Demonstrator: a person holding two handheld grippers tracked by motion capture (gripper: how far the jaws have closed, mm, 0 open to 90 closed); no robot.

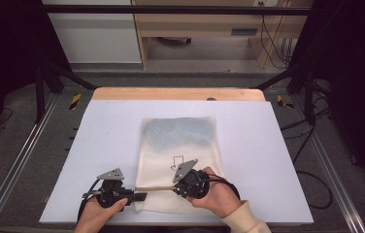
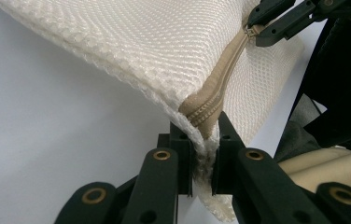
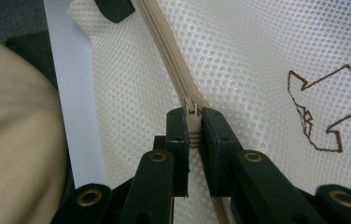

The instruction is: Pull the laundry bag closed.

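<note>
On the near half of a pale blue table top (image 1: 107,126) lies a cream mesh laundry bag (image 1: 180,145), flat, its long side running away from the person and its zipped edge nearest them. A tan zipper (image 1: 154,188) crosses that near edge from left to right.

The person's left gripper (image 1: 139,197) sits at the bag's near left corner. Seen along its own jaws, the left gripper (image 2: 205,158) has them pressed together on the corner of the mesh, right at the end of the zipper tape (image 2: 208,109). That grip looks meant as an anchor, so the bag cannot slide or bunch when the zipper is worked.

The right gripper (image 1: 175,188) rests farther along the same edge, on top of the bag. In its own view the right gripper (image 3: 194,126) has its jaws pinched on the small zipper slider (image 3: 191,106), with the tape running away between them toward the other gripper. Beside it on the mesh is a brown outline logo (image 3: 325,112).

Between the two grippers the zipper is drawn straight and taut, which I judge is the point of the arrangement: one hand holds the end fixed while the other is placed to pull the slider along. Whether the teeth behind the slider are joined or parted is hard to tell.
</note>
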